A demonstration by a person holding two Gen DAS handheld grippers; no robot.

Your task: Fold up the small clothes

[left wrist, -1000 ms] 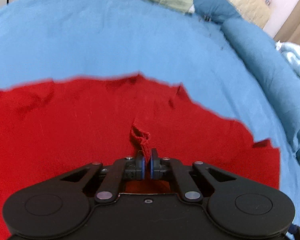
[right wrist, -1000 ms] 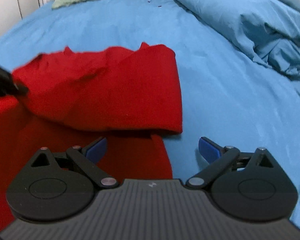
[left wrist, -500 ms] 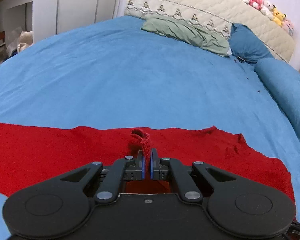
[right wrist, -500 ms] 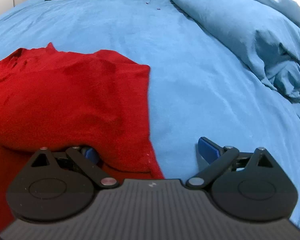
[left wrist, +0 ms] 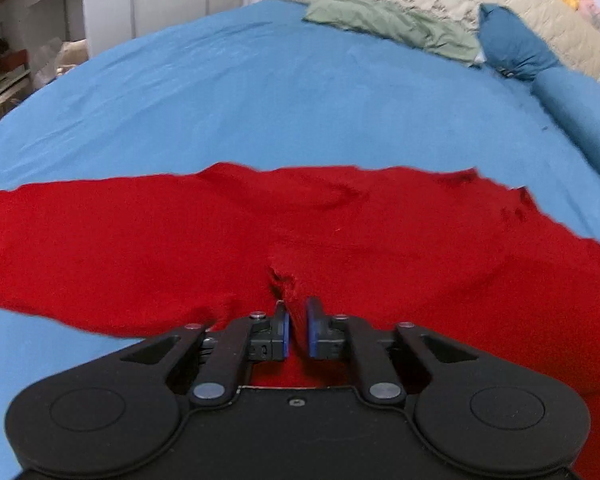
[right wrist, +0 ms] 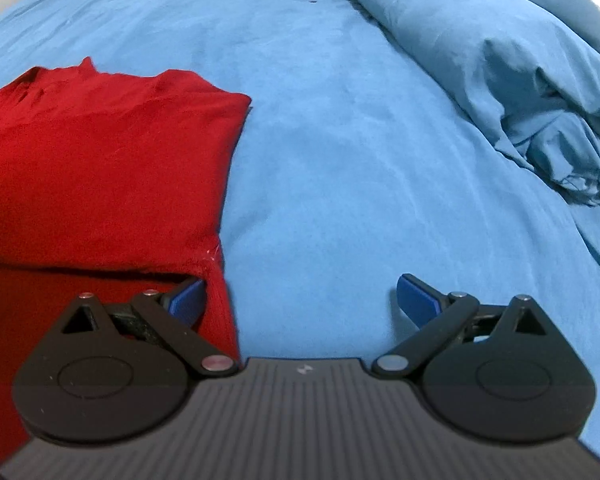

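Red garment (left wrist: 300, 232) fold btwn left jaws.

Soft, even indoor light is filling both views, leaving no glare. The fisheye lens is bending the bed (left wrist: 300, 92) into a dome and darkening the corners. Motion blur is softening the left view slightly. A dim shadow is lying under the red garment's (right wrist: 100, 168) folded edge.

Since a second ago the left tongs (left wrist: 296, 320) have parted slightly around the pinch of red cloth (left wrist: 300, 232) they had clamped, and the cloth's raised, folded-over layer has come down flat on the bed (right wrist: 340, 140), its edge now reaching the right tongs' (right wrist: 300, 300) left finger (right wrist: 186, 300).
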